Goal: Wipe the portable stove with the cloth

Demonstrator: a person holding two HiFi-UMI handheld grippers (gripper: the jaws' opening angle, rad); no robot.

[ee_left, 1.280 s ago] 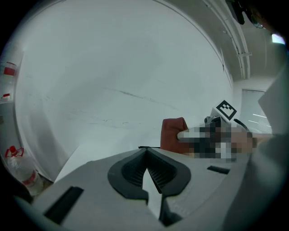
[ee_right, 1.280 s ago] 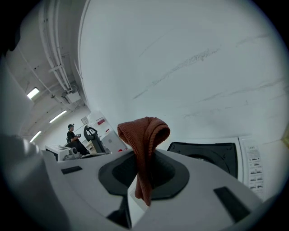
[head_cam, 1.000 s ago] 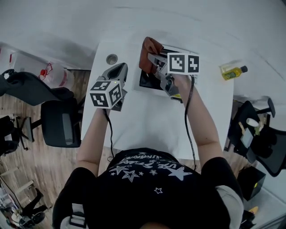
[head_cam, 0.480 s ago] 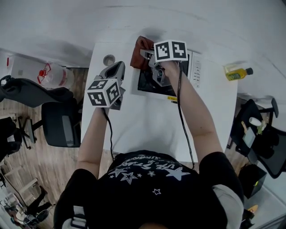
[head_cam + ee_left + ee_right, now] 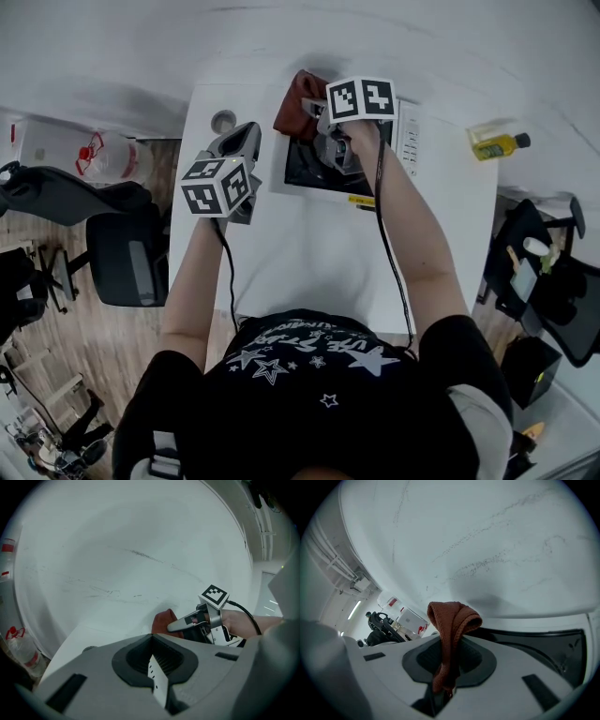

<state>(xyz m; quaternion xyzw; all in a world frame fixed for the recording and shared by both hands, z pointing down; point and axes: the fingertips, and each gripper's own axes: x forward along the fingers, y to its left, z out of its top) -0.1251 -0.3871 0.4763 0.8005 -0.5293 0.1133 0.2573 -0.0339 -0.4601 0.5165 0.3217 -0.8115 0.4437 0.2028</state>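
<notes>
The portable stove [image 5: 405, 141] is a white box with a black top, standing at the far side of the white table [image 5: 300, 253]. A rust-brown cloth [image 5: 297, 97] hangs bunched over the stove's far left corner. My right gripper [image 5: 315, 112] is shut on the cloth and held over the black top. In the right gripper view the cloth [image 5: 451, 623] droops out of the closed jaws, with the dark stove top [image 5: 543, 644] behind it. My left gripper [image 5: 249, 134] hovers left of the stove, shut and holding nothing. In the left gripper view, the cloth [image 5: 163, 620] and the right gripper [image 5: 185, 623] are in sight.
A yellow bottle [image 5: 493, 146] lies on the surface to the right of the table. A small round cap-like object [image 5: 223, 121] sits at the table's far left corner. Office chairs stand on the left [image 5: 122, 253] and right [image 5: 553, 281]. A plastic jug [image 5: 103, 155] is on the floor at the left.
The right gripper has carried the cloth leftward across the stove top toward its far left corner, uncovering the stove's right side. The left gripper has barely moved.
</notes>
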